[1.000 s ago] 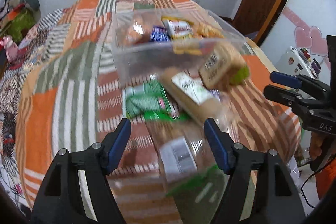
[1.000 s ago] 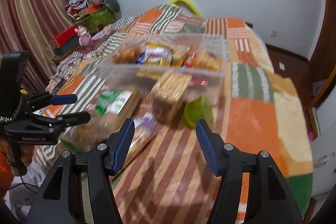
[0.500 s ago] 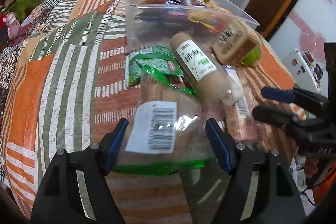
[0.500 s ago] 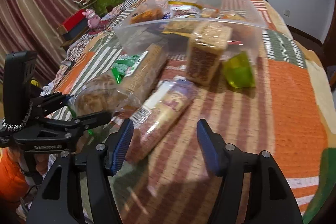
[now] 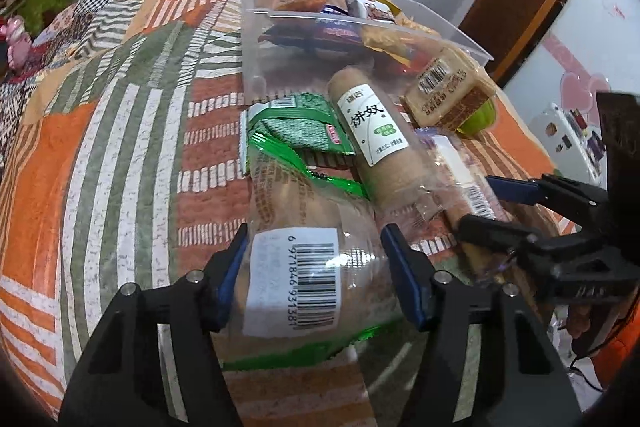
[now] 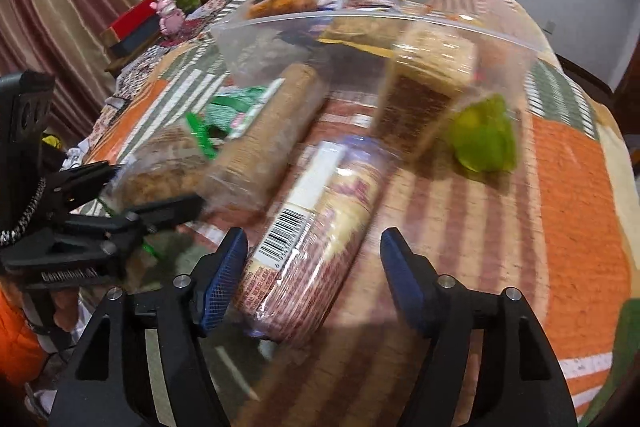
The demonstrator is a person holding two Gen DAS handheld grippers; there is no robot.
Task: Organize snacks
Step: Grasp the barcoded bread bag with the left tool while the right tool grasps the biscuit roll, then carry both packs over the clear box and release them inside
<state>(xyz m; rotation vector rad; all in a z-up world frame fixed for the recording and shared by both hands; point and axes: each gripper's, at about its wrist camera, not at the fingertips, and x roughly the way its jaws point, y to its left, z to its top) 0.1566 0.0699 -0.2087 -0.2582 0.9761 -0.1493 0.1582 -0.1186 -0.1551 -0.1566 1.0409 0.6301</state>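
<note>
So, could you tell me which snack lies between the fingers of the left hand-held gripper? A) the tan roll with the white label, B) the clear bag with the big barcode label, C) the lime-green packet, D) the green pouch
B: the left hand-held gripper has its blue fingers either side of the clear bag with the barcode label.

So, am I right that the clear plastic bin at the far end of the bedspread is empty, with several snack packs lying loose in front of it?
Not quite: the clear plastic bin is not empty. It already holds several snack packets, as the left wrist view shows. The loose snack packs do lie in front of it on the bedspread.
</note>
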